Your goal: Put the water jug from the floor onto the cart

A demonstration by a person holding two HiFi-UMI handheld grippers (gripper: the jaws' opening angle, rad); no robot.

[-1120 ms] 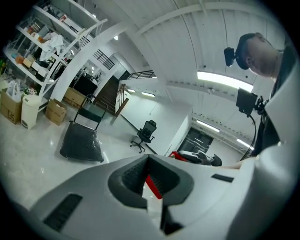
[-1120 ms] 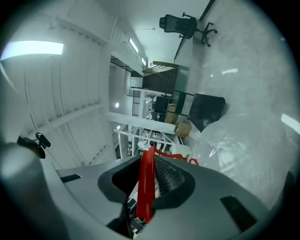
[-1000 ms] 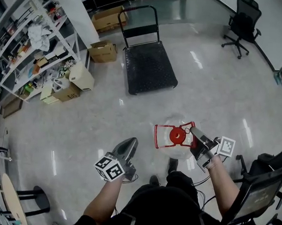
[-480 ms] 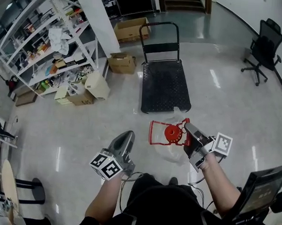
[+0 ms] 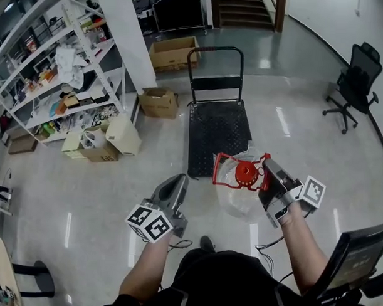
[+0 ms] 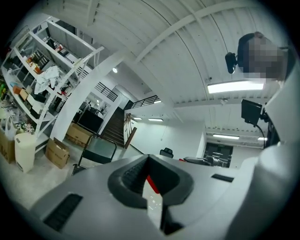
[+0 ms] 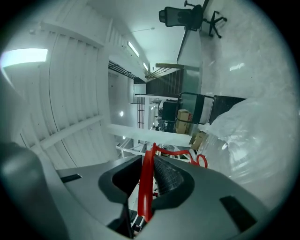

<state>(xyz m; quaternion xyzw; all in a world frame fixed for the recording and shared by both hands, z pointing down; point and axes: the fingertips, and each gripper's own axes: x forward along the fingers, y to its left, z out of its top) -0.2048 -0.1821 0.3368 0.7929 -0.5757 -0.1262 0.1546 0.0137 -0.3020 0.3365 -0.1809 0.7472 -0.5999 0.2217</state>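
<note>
- At the near end of the cart [image 5: 219,128], toward 6 o'clock from its deck: the water jug [image 5: 239,198] hangs clear of the floor [image 5: 103,177], borne by its red handle [image 7: 146,187].
- Right gripper [image 5: 265,169]: fingers [image 7: 168,178] clamped on the red handle.
- Left gripper [image 5: 178,182]: fingers [image 6: 131,176] pressed together, empty, at 9 o'clock from the jug.
- Step in hand, as judged: transport.
- Next move: carry toward 12 o'clock over the deck, lower upright, then release.
</note>
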